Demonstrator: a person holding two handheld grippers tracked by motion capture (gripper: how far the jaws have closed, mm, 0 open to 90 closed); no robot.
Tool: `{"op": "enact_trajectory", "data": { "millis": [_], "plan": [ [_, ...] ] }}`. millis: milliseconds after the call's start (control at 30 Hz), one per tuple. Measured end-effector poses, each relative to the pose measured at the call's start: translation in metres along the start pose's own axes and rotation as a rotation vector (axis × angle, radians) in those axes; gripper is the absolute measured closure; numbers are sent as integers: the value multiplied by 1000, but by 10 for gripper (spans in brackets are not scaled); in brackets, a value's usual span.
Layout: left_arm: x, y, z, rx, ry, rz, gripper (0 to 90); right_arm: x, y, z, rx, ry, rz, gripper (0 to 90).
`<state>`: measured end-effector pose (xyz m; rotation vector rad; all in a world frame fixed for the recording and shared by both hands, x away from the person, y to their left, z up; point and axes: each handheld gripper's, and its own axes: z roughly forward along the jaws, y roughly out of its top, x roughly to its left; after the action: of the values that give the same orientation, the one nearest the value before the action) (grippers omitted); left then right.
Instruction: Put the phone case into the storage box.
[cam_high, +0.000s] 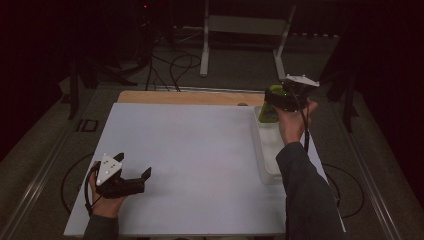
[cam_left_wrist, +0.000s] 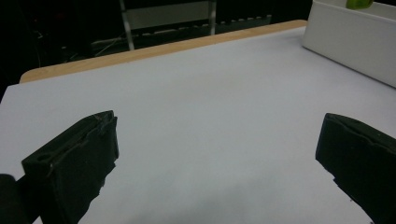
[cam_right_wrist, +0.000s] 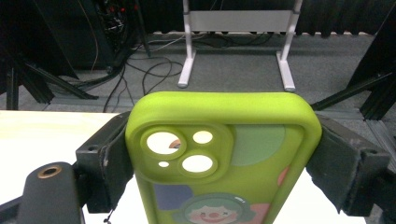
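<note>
A lime-green phone case (cam_right_wrist: 224, 158) with camera cut-outs and a cartoon face is clamped between the jaws of my right gripper (cam_right_wrist: 224, 163). In the high view the right gripper (cam_high: 281, 100) holds the green phone case (cam_high: 269, 111) up over the far end of a white tray (cam_high: 267, 150) at the table's right. My left gripper (cam_high: 134, 167) rests near the front left of the white table (cam_high: 190, 150), open, nothing between its jaws. In the left gripper view the left gripper (cam_left_wrist: 215, 154) stands wide apart over bare white surface.
The white tray's wall (cam_left_wrist: 345, 42) rises at the far right in the left gripper view. A wooden strip (cam_high: 190, 97) runs along the table's far edge. Beyond it stand a white metal frame (cam_high: 245, 35) and loose cables (cam_high: 170, 65) on the floor.
</note>
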<state>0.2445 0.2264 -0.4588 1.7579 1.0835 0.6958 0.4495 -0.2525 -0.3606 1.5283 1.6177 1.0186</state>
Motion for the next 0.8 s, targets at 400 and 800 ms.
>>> {"op": "enact_trajectory", "data": {
  "millis": [400, 800],
  "plan": [
    [0, 0, 0, -1, 0, 0, 1, 0, -6, 9, 20, -8, 9, 156],
    [-1, 0, 0, -1, -1, 0, 1, -3, -17, 17, 44, -14, 19, 155]
  ]
}}
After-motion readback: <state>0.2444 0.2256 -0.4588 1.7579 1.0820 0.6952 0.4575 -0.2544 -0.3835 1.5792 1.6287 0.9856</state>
